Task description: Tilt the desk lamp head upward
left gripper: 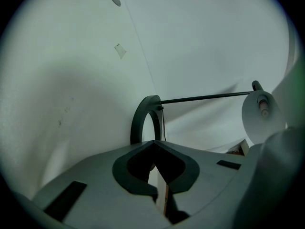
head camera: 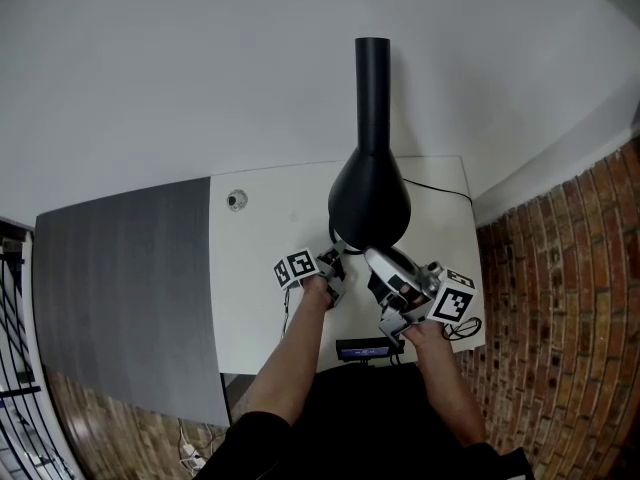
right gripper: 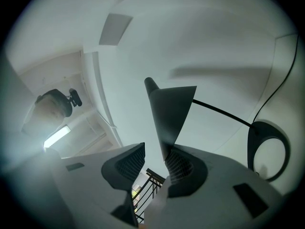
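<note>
Looking down on white wall (head camera: pixel 200 68), w/ grey panel (head camera: pixel 120 288) at L, brick (head camera: pixel 560 318) at R, white desk (head camera: pixel 255 288) btwn them. Hanging over desk's rear R part: black lamp head (head camera: pixel 370 193), wide end facing person, narrow tube pointing away across wall. Holding R gripper (head camera: pixel 375 260) right at lamp head's wide end. In right gripper view, fingers standing apart, w/ lamp head's tapering edge dipping btwn them, touching one pad (right gripper: pixel 180 168) & sitting clear of the other. Holding L gripper (head camera: pixel 338 263) just beside R one, under lamp head. In left gripper view, fingers meeting tip to tip, nothing showing btwn tips. Rising right behind them: dark ring base (left gripper: pixel 141 118), contact w/ it unclear. Running R from ring base: thin rod (left gripper: pixel 205 98). Sitting near desk's back L: small round hole (head camera: pixel 236 200).
</note>
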`<state>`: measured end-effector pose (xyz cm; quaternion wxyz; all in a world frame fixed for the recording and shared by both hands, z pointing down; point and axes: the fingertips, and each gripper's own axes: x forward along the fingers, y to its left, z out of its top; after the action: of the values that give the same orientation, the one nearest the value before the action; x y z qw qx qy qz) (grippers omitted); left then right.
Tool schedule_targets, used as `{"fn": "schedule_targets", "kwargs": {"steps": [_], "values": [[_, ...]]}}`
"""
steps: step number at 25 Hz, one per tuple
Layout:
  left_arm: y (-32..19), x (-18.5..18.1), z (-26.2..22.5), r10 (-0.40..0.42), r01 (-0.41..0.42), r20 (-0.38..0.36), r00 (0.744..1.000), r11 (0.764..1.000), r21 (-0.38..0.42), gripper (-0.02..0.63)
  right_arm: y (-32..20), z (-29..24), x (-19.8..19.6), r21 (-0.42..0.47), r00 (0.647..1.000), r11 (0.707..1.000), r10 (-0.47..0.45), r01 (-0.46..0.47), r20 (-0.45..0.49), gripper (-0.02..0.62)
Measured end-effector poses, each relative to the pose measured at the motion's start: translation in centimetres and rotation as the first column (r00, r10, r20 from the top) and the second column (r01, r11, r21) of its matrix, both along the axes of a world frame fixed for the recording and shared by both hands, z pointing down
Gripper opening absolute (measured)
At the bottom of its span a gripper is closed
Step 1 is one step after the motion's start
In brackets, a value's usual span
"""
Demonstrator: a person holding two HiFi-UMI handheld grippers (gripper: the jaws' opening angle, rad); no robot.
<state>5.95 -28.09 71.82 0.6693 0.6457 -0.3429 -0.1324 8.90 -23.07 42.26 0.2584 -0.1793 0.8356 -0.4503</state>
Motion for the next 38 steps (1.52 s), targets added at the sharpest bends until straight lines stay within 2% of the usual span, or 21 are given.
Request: {"fn": "schedule_targets", "kwargs": {"steps": [38], "values": [[0.1,-0.1,0.0,-0.003,0.003,0.003,1.0,1.0,0.004,0.009,2.6,-3.6,0.0,0.091,0.999,0.996,-0.025,0.023,0.024,0.13]]}}
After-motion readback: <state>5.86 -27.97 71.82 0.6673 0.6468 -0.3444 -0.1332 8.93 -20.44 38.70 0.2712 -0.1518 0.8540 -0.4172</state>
